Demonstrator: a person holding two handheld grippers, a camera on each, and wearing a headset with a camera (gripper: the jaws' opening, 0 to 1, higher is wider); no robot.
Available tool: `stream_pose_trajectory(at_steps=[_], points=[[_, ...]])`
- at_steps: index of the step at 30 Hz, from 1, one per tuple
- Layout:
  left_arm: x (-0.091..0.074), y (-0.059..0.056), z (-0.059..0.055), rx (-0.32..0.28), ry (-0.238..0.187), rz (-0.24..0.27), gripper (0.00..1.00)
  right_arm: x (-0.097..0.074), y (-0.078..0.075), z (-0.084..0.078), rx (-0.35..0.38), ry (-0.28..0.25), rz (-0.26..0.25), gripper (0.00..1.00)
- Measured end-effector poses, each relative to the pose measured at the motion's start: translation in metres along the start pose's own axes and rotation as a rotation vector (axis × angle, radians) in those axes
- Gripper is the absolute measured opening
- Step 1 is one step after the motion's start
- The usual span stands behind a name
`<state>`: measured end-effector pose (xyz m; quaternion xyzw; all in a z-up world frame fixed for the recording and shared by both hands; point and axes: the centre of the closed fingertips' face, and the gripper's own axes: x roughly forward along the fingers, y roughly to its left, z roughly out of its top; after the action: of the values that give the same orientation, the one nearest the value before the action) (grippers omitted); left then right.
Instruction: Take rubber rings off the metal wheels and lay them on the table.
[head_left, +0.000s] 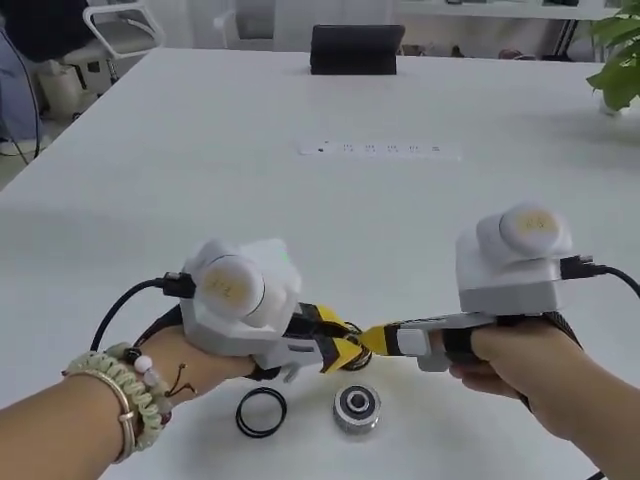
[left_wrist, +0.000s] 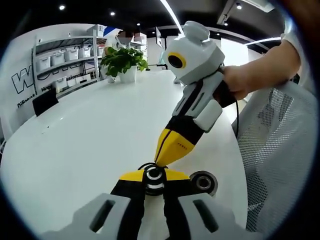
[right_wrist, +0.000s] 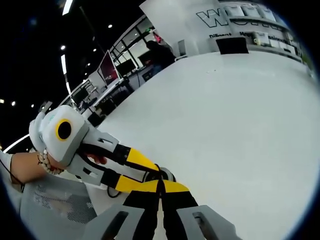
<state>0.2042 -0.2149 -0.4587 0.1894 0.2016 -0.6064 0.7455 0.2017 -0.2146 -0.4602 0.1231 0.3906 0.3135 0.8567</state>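
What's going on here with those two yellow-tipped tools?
A person is working over a white table with a handheld gripper in each hand. The left gripper has its fingers clamped on a small metal wheel. The right gripper, fingers closed, appears to be pinching the rubber ring on that wheel to peel it off. A loose ring lies on the table beside a bare wheel, so one ring looks done.
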Motion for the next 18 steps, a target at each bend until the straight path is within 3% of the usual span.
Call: stream_pose_trajectory(at_steps=[9,12,18], points=[[-0.006,-0.002,0.008,0.021,-0.001,-0.022,0.11,-0.002,0.001,0.003,0.007,-0.013,-0.001,0.00],[-0.007,-0.002,0.006,0.027,0.022,-0.034,0.11,-0.003,0.000,0.004,0.006,-0.017,-0.003,0.00],[-0.016,-0.004,0.016,0.029,0.004,-0.052,0.18,-0.005,-0.002,0.006,0.005,-0.023,-0.010,0.00]])
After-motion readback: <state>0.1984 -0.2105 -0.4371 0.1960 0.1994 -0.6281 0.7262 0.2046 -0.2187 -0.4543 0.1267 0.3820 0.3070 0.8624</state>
